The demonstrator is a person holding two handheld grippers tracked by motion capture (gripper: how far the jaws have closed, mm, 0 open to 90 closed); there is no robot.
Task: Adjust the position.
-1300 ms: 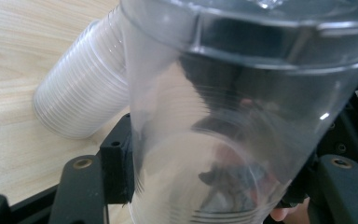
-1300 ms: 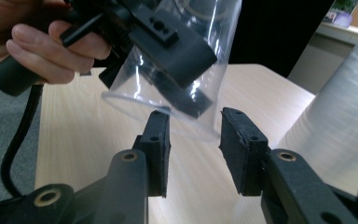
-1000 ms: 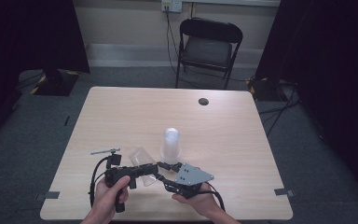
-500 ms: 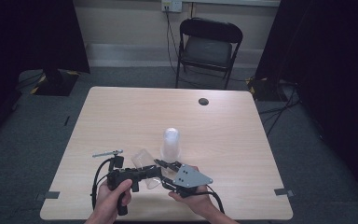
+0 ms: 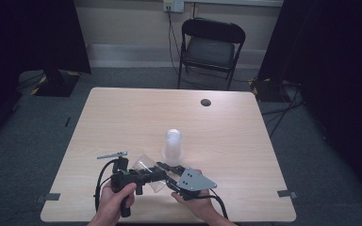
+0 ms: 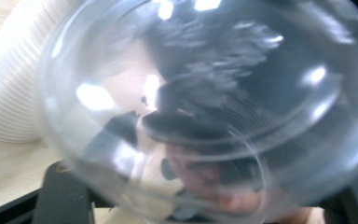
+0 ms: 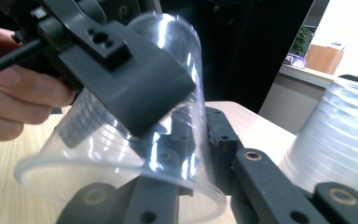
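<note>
A clear plastic cup (image 5: 143, 165) lies on its side just above the table's near edge, between my two grippers. My left gripper (image 5: 155, 175) is shut across its body; one of its fingers (image 7: 135, 79) presses the cup's wall (image 7: 98, 154). The cup's round base (image 6: 205, 107) is right in front of the left gripper view, blurred. My right gripper (image 5: 163, 166) meets the cup's open rim. In the right gripper view, one jaw sits inside the rim and the other outside, and the gripper (image 7: 198, 135) looks shut on the thin wall.
A stack of upside-down clear cups (image 5: 172, 143) stands just beyond the grippers, shown ribbed in the right gripper view (image 7: 340, 140) and the left gripper view (image 6: 9, 84). A small dark disc (image 5: 206, 102) lies near the table's far edge. A folding chair (image 5: 210, 44) stands behind the table (image 5: 122, 113).
Both grippers and the cup have stayed at the near edge with only slight shifts. The right gripper's jaws have come in at the cup's rim.
</note>
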